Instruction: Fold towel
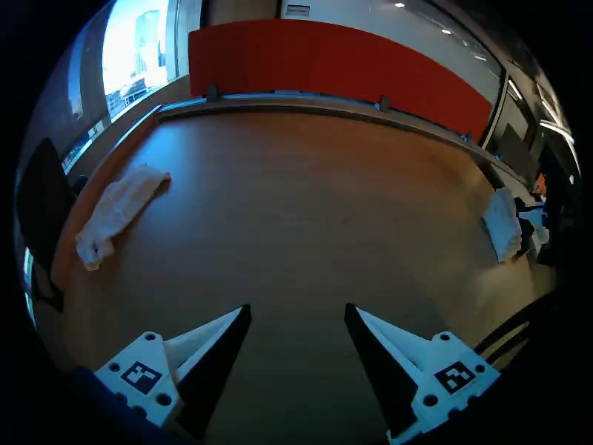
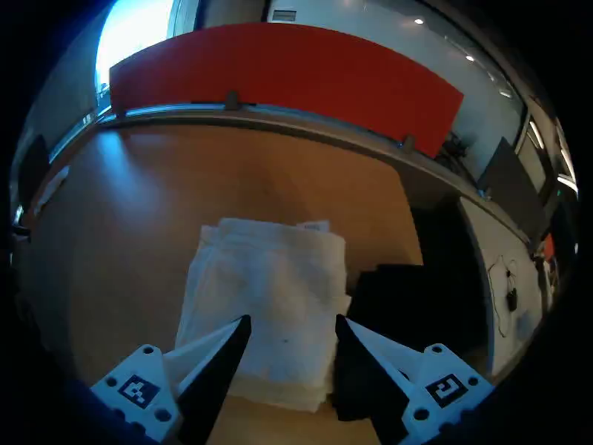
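Note:
In the right gripper view a white towel (image 2: 270,297) lies folded in a stack on the wooden table (image 2: 148,208), near its right edge. My right gripper (image 2: 293,322) hangs open just above the stack's near part, nothing between its fingers. In the left gripper view my left gripper (image 1: 296,311) stands open over bare wood (image 1: 296,208). A crumpled white towel (image 1: 118,211) lies at the table's left edge, well ahead and left of it. The folded stack (image 1: 504,222) shows at the far right edge.
A red divider panel (image 1: 333,67) runs along the table's far edge. A dark chair (image 1: 41,208) stands past the left edge. Right of the stack the table ends at dark objects (image 2: 385,297) and a pale cabinet (image 2: 497,282). Bright windows (image 1: 137,44) are at the back left.

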The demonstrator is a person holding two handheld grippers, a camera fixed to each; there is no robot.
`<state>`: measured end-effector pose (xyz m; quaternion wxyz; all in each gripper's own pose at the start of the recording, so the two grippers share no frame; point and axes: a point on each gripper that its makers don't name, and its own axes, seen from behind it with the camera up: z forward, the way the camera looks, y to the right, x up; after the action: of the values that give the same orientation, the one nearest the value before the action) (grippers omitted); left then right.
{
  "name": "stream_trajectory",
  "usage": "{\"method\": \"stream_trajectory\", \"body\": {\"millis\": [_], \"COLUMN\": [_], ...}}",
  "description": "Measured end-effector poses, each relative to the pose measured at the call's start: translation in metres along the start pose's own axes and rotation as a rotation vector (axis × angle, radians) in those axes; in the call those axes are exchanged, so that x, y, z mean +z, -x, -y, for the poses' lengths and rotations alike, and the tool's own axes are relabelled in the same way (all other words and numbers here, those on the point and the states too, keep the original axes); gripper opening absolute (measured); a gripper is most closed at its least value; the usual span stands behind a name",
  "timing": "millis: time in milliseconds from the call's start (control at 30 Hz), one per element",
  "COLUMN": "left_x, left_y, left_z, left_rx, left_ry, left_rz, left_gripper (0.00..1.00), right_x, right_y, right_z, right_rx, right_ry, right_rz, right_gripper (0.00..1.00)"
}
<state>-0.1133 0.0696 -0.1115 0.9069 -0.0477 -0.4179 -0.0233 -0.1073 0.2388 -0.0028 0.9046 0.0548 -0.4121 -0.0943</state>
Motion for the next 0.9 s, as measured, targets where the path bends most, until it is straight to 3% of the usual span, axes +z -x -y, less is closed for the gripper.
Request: {"method": "stream_trajectory", "body": {"millis": [467,900], "left_x": [-0.006,-0.010], "left_y": [0.006,0.012], "left_z": [0.010,0.018], "left_rx": [-0.029,-0.051], "left_ry": [-0.029,-0.057], "left_rz": [-0.002,0.001], "left_gripper": [0.94,0.94], "right_x": [0.025,0.048], "right_y": [-0.044,-0.037], "right_z": [0.003,-0.004], "right_rx": [-0.030,0.002], "right_ry": [-0.016,-0.013], "right_rz": [-0.025,0.008], "right_gripper": [0.88,0.88]}}
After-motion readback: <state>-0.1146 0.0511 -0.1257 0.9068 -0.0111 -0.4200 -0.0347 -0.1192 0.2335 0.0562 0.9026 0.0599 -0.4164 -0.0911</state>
